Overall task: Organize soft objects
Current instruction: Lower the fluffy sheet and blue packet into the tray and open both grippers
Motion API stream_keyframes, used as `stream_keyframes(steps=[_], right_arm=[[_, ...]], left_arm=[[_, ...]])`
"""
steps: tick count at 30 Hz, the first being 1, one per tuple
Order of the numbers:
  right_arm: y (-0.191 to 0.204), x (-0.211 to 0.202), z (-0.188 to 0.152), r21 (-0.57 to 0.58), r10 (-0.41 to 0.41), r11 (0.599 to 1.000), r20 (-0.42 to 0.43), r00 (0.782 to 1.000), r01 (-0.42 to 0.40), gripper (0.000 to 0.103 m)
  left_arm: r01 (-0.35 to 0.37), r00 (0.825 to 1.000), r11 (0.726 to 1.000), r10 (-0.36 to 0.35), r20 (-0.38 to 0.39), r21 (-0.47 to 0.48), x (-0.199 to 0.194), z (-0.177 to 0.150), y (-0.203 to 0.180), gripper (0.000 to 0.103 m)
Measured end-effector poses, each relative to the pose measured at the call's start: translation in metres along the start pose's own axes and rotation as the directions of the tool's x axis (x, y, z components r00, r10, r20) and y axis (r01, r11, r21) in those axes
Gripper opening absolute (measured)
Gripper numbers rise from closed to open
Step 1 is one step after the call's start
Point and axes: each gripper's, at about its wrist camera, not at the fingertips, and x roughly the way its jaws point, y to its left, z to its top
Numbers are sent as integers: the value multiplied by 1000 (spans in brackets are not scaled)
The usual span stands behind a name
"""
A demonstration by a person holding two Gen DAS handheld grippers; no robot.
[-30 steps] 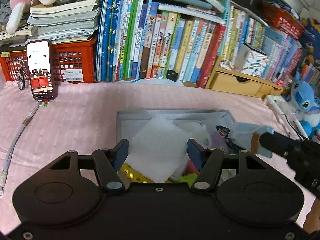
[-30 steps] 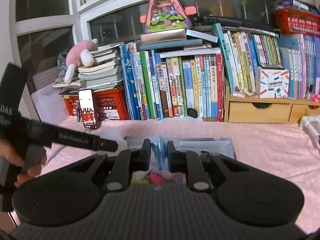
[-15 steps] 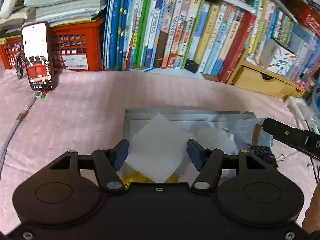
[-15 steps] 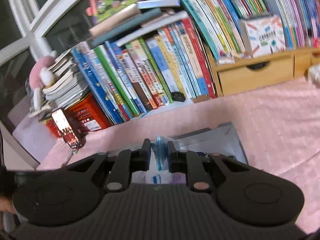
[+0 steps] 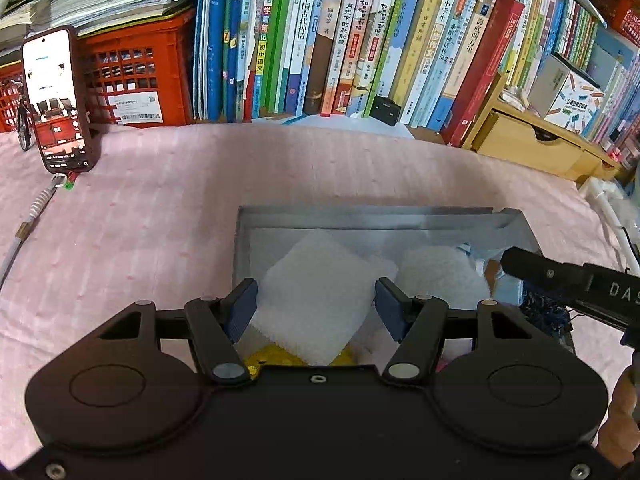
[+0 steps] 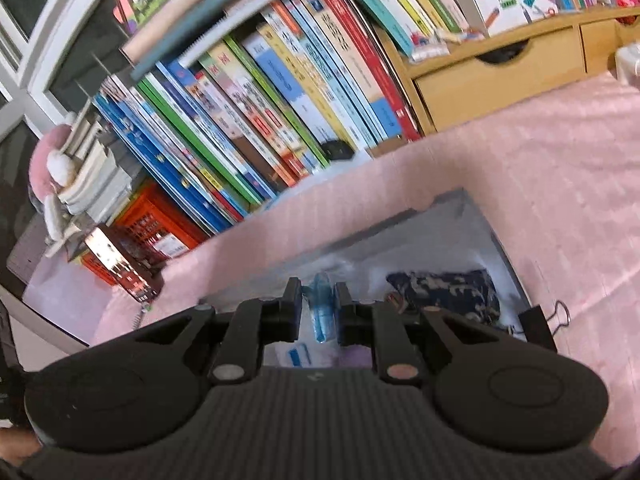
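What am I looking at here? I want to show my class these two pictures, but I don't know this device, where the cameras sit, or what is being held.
No robot: a person carries one hand-held gripper per hand, each with a camera looking along its two fingers. The left camera shows the left hand-held gripper open above a white foam sheet lying in a grey box on a pink cloth. The right camera shows the right hand-held gripper shut on a blue plastic-wrapped item over that box, beside a dark patterned pouch. Behind stand books, a red crate and a phone.
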Motion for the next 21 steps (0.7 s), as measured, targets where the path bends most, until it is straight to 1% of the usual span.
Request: stream_keyframes(steps=[4,10,16,18,19,20,21], right_arm=[[-2,0,-2,12,1,1000,-25,1000,-1,21],[-1,0,-6,-2,14,1000,-70,997,-14,21],[-4,0,-9,9,9,1000,-86,996,-8,22],[-4,-2,-9,4,9,1000,-84,996,-8,28],[-3,-3,-9,1,9,1000,-82,997,-9,28],[-3,-4,-10,-2,11,1000,-82,997,-11,36],[-2,-5,-10,-4,11,1000,-80,997,-12,48]], left_arm=[[1,1000,1000,-1,-6,2,1,1,0,62],[-5,1000,1000,5,-12,8,3,-1,-2,64],[-7,1000,1000,7,-7,31,-1,-3,-4,66],[-10,1000,999,10,-4,39,-3,-4,-6,69],[-11,1000,999,11,-5,39,-4,-4,-6,70],[-11,1000,999,11,-9,36,-5,-5,-7,72],[-9,1000,999,10,-12,32,-6,-5,-7,73]])
